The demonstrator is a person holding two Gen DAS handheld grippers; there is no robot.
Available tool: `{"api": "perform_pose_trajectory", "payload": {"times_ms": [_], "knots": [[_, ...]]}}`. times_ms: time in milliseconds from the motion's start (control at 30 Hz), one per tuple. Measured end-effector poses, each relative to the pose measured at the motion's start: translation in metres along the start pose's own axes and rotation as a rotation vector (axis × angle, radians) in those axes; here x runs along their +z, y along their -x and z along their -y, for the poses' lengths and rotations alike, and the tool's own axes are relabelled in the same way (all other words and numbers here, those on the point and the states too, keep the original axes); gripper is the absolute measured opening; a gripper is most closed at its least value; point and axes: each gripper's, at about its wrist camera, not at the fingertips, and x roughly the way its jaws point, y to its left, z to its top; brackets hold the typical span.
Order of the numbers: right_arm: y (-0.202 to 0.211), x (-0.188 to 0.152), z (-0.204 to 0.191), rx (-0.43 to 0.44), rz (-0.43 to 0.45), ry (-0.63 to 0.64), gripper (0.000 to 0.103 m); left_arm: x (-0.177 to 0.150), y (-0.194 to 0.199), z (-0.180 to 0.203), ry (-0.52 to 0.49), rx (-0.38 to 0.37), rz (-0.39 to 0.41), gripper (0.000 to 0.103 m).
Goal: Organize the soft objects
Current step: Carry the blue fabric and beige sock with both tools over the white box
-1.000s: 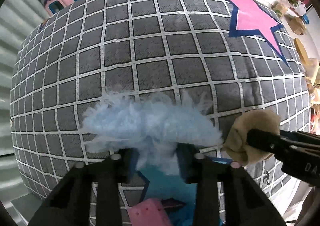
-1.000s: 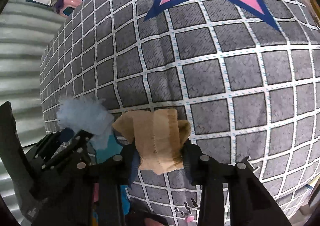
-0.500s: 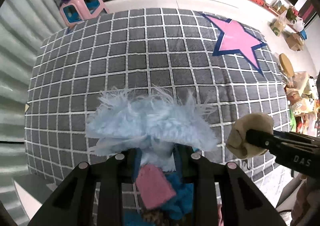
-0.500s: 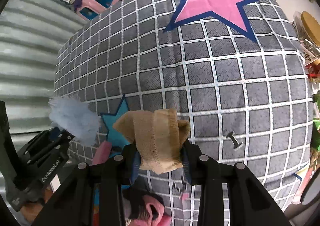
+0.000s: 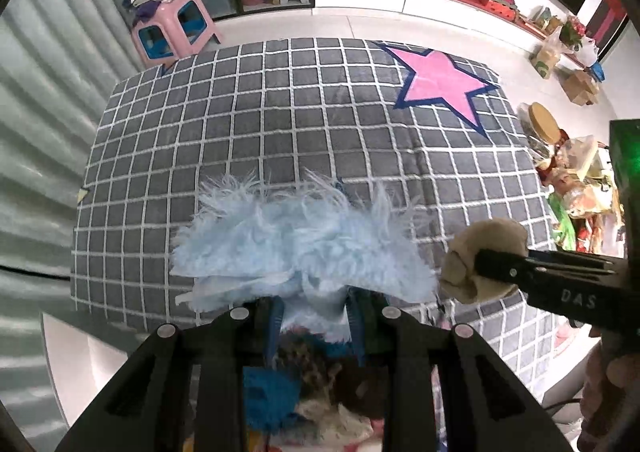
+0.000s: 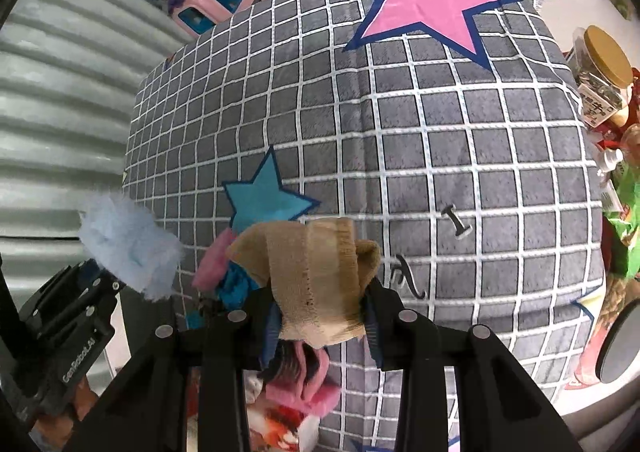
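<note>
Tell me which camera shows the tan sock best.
The right wrist view: the tan sock fills the centre, clamped in the right gripper, ribbing visible. The left wrist view shows it only as a small bunched lump at the right edge.

hidden: pile (image 5: 320,404) behind left tongs (image 5: 316,316) | items blurred, indistinct

Pale-blue fluffy cloth (image 5: 304,248), tan sock (image 6: 316,284), grey white-gridded blanket (image 6: 440,132) with pink star (image 6: 424,8).

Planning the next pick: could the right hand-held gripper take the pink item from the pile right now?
Probably not: the right hand-held gripper is shut on the tan sock, which must go first; the pink item lies just beneath.
</note>
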Motion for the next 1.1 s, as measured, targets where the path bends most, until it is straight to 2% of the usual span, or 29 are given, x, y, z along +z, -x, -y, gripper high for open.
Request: {"api": "perform_pose_trajectory", "payload": {"times_ms": [300, 667, 867, 1100], "knots": [[0.012, -0.058, 0.004, -0.037, -0.014, -0.006, 0.037, -0.051, 0.028, 0.008, -0.023, -0.030, -0.008, 0.031], [0.015, -0.154, 0.001, -0.093, -0.031, -0.067, 0.037, -0.145, 0.061, 0.008, -0.137, -0.094, -0.034, 0.031], [0.016, -0.208, -0.014, -0.116, -0.041, -0.088, 0.037, -0.193, 0.079, 0.001, -0.199, -0.134, -0.049, 0.031], [0.008, -0.254, -0.041, -0.118, -0.064, -0.072, 0.037, -0.234, 0.097, -0.014, -0.248, -0.152, -0.039, 0.031]]}}
